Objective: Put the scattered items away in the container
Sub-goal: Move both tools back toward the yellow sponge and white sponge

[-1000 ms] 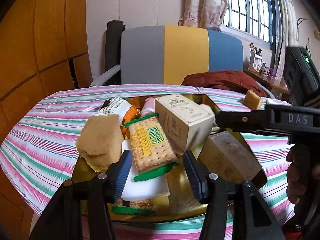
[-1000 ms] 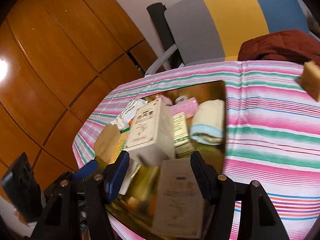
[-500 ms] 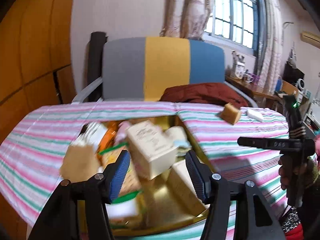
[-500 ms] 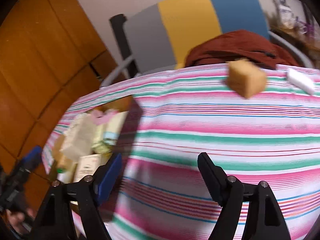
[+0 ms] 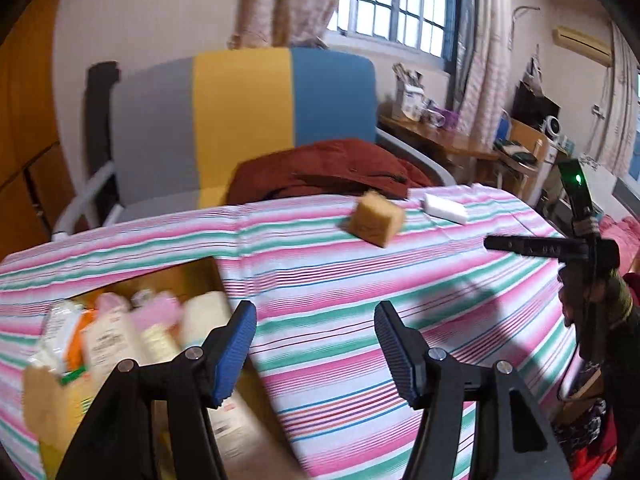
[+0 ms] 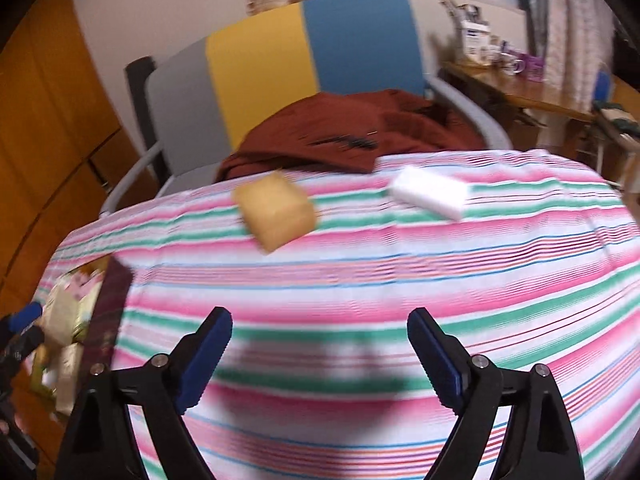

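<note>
Lying on the striped tablecloth [image 6: 360, 280] toward the far edge, a tan sponge block [image 6: 276, 210] and a white block [image 6: 430, 192] are seen apart from each other, both softened by blur. The container [image 5: 192, 276] is found at the near left, cut off by the frame edge; its packed boxes and packets are smeared and cannot be read. The left gripper [image 5: 314, 348] is seen with jaws opening and nothing between them. The right gripper [image 6: 320, 356] is likewise opening over bare cloth, gripping nothing. A dark red garment [image 6: 352, 132] is partly hidden behind the table's far edge, on a chair [image 6: 280, 60].
</note>
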